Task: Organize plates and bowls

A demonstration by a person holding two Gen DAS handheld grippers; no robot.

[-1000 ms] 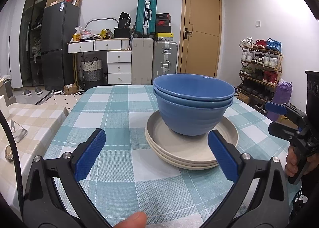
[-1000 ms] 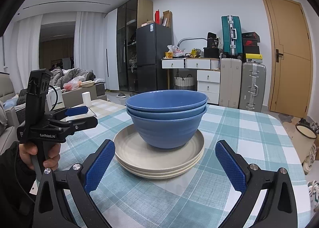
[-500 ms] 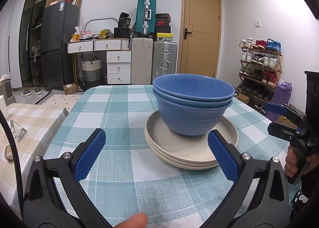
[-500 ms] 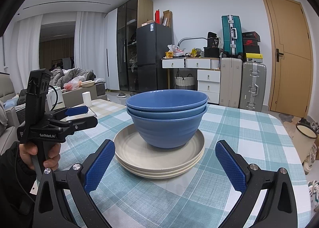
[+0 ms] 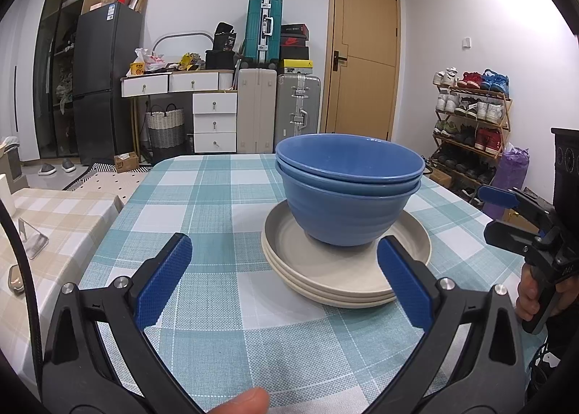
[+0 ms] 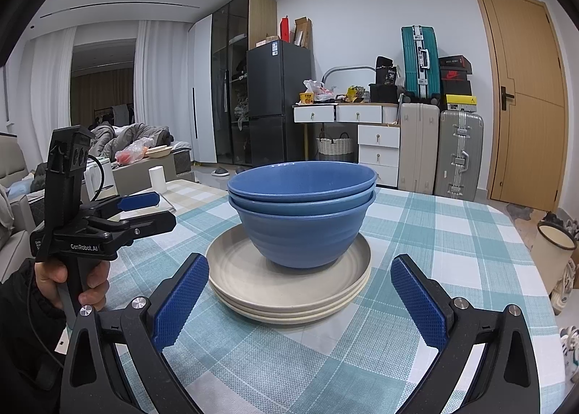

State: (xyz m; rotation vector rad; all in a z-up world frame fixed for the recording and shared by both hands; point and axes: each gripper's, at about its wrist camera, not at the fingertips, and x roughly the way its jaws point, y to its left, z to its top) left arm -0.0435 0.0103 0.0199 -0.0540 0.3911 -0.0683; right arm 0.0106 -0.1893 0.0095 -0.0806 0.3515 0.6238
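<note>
Three nested blue bowls [image 5: 347, 211] [image 6: 304, 233] stand on a stack of three beige plates [image 5: 336, 291] [image 6: 253, 280], in the middle of a table with a teal checked cloth [image 5: 217, 197] [image 6: 452, 233]. My left gripper [image 5: 282, 240] [image 6: 164, 209] is open, held just above the cloth on the near left of the stack, with nothing between its blue pads. On the other side, my right gripper [image 6: 300, 260] [image 5: 483, 211] is open too, facing the stack and a little short of it. Neither gripper touches the dishes. A hand holds each handle.
A lower table with a beige checked cloth [image 5: 54, 211] adjoins the left side and carries a small metal stand [image 5: 32, 240] and a white cup [image 6: 157, 178]. A shoe rack [image 5: 470, 124] and a pot [image 6: 553, 247] stand off the right edge. Suitcases and drawers line the far wall.
</note>
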